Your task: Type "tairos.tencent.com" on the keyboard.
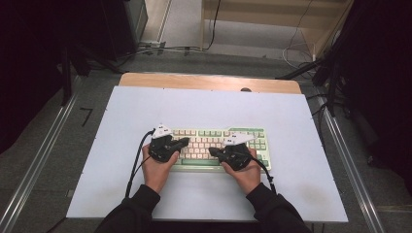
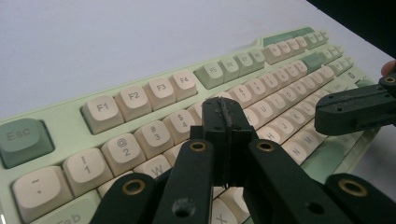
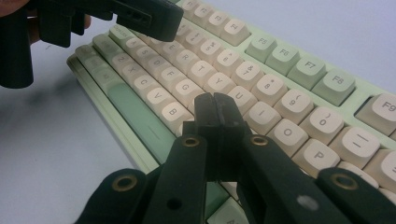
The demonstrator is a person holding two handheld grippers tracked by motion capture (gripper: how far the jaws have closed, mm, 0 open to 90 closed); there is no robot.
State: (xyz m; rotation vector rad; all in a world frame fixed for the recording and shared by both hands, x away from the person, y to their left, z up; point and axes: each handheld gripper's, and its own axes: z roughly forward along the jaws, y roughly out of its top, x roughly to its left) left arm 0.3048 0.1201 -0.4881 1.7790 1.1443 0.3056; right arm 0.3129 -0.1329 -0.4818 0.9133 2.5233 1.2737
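Hovering over a pale green keyboard with cream keys (image 1: 217, 141) near the white tabletop's (image 1: 121, 107) front edge, left gripper (image 1: 183, 142) and right gripper (image 1: 213, 152) both clamped together, gripping nothing.

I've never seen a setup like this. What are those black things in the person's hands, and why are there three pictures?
A person holds a two-jaw tool in each hand: the left gripper and the right gripper. One camera looks down from above on the white table. The other two cameras ride on the grippers, looking along their black jaws. On the table lies a green and cream keyboard. Both grippers are shut with nothing between the jaws, poised over the keys, seemingly to press them.
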